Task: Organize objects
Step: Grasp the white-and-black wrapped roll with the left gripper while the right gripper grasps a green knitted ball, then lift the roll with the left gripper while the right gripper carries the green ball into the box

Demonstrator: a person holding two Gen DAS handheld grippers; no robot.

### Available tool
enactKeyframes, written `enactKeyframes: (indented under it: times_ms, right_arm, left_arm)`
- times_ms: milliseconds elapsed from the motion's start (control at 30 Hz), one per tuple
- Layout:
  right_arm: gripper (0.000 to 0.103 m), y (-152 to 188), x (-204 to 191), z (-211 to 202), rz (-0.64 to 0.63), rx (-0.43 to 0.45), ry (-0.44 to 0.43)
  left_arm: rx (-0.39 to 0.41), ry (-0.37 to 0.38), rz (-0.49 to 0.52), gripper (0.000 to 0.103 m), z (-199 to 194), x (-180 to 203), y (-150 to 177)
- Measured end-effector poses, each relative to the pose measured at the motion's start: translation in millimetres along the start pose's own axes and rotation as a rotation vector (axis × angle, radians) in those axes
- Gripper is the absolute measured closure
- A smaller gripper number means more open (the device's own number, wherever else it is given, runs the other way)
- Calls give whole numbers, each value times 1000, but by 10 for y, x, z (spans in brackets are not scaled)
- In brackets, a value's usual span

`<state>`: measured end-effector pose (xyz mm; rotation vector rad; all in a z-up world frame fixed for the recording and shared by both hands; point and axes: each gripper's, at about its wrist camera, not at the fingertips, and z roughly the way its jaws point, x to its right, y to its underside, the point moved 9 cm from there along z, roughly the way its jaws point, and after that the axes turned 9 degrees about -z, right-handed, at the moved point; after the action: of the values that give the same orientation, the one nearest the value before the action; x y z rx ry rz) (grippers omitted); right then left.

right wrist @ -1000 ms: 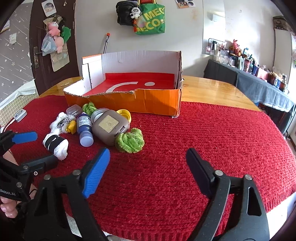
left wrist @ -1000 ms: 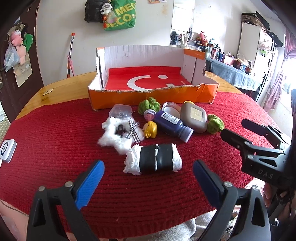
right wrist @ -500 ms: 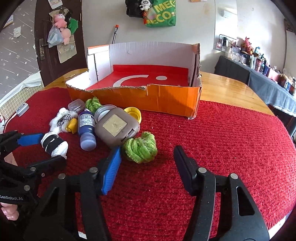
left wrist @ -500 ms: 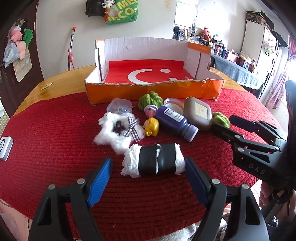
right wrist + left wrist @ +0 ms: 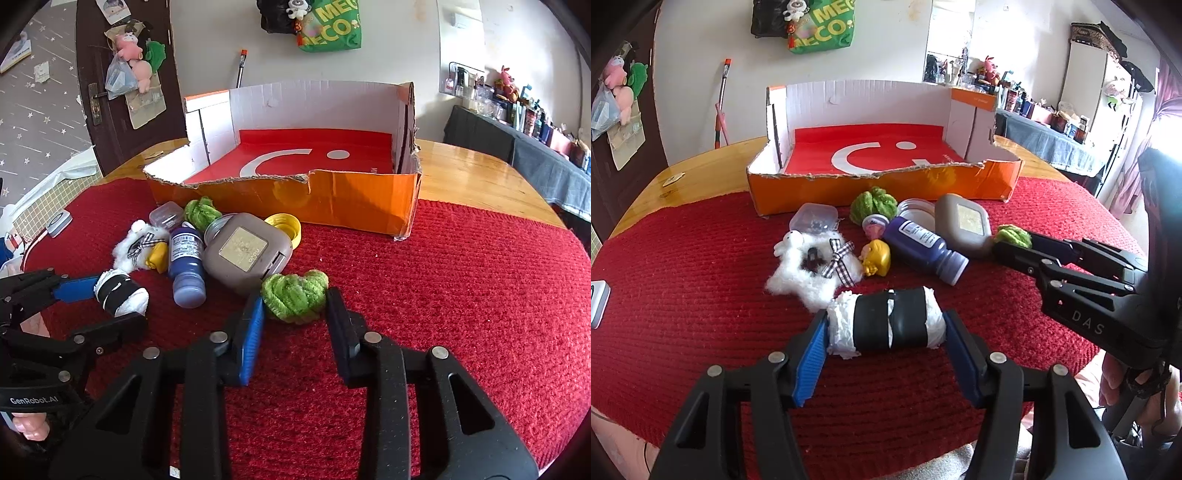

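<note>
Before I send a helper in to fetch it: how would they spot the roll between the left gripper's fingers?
Find the orange box. The clutter lies before it; nearest you lies the roll: fluffy, white, wrapped in black bands.

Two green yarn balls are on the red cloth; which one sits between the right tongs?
The green yarn ball beside the brown case, nearest the camera. The right tongs have just closed on it. The other green ball lies against the orange box, untouched.

Knitted red cloth [image 5: 701, 295], torn cardboard box [image 5: 886, 184]
</note>
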<state>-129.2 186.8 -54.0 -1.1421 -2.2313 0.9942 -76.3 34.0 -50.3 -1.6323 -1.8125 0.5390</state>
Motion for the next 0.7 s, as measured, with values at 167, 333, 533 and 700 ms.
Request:
enactKeyframes:
  times_ms: [167, 333, 533, 700]
  right_arm:
    - [72, -43, -32, -72, -12, 23, 9]
    - [72, -97, -60, -130, -22, 41, 4]
    - [72, -154, -92, -141, -13, 46, -17]
    - [72, -214, -96, -146, -5, 52, -31]
  left_arm:
    - [28, 10, 21, 41, -68, 55, -35]
    - [58, 13, 34, 41, -131, 66, -126]
    - [94, 3, 26, 41, -179, -3, -299]
    - [100, 2, 9, 41, -154, -75, -428]
